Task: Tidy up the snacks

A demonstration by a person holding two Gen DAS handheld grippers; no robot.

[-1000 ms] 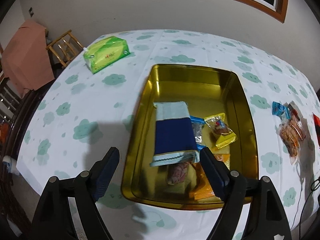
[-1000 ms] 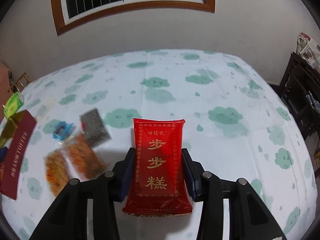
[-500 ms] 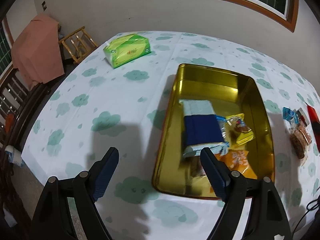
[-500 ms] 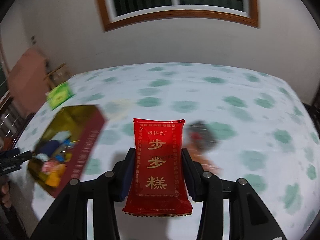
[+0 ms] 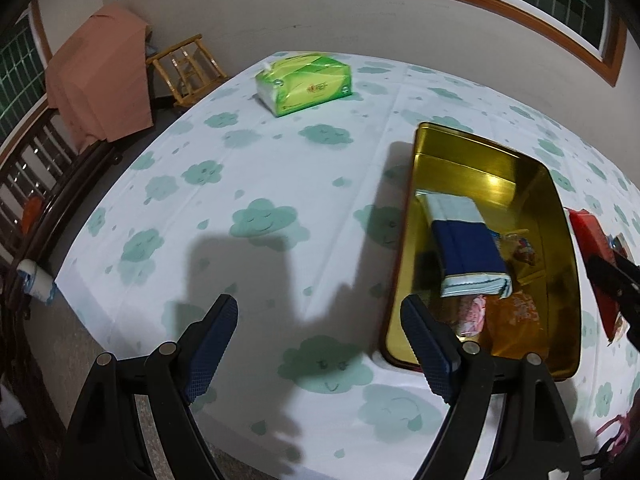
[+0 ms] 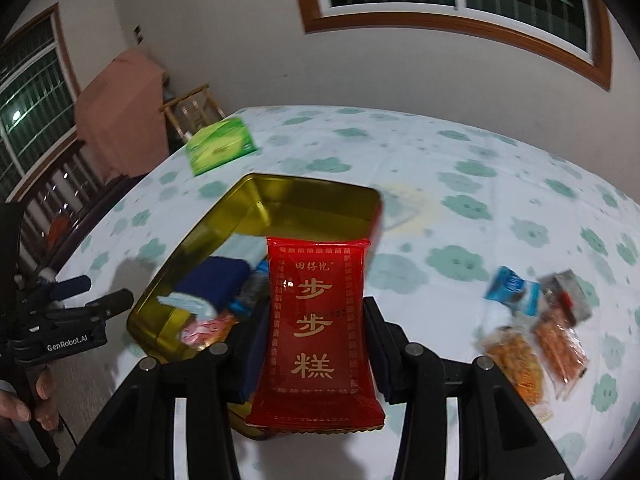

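Moved: right gripper [image 6: 316, 312] has swung from bare cloth to over the gold tin [image 6: 256, 200].
Right tongs: clenched on the red snack pack [image 6: 316, 320], upright.
Left gripper [image 5: 320, 320]: gaping, empty, above tablecloth [image 5: 248, 184]; tin at 3 o'clock.
Loose snacks [image 6: 532, 332]: 3 o'clock of the pack.

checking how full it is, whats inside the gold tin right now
Inside the gold tin: a blue and white packet, a yellow snack bag, a pink wrapper and an orange bag. Anything beneath them is covered.
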